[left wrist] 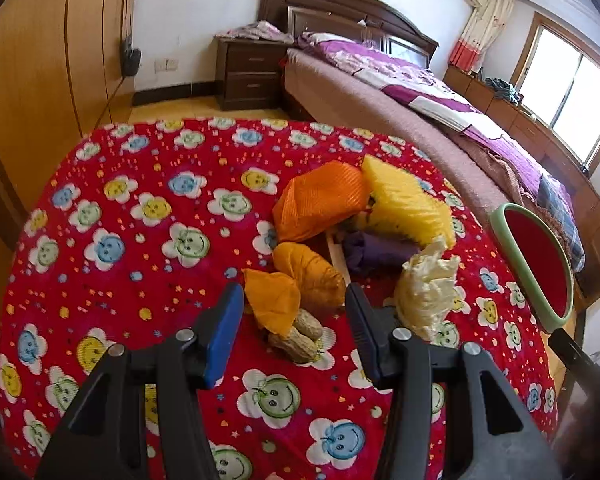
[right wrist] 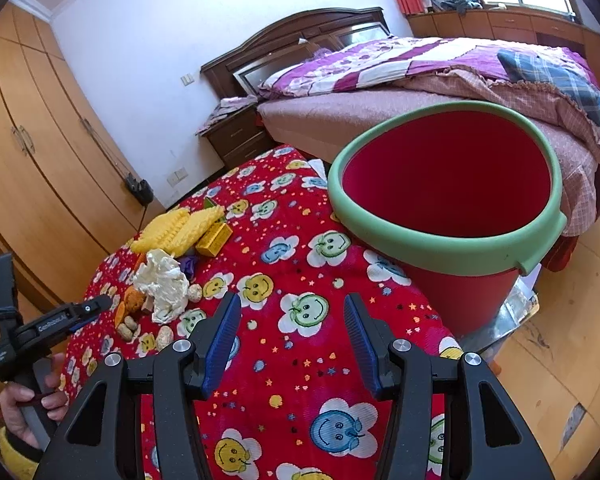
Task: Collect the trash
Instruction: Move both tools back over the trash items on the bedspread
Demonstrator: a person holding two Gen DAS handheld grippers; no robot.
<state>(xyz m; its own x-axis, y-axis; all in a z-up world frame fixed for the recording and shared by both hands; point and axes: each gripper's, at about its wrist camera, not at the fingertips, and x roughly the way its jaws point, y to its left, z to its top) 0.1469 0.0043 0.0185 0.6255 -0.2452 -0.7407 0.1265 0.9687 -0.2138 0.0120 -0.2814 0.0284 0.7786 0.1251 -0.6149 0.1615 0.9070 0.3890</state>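
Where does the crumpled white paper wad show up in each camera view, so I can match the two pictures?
Left wrist view: the crumpled white paper wad lies right of centre, just beyond the open left gripper.
Right wrist view: it lies at the left, near the peanuts.
Shared landmark: the red bin with the green rim, at the far right edge in the left view and large at upper right in the right view.
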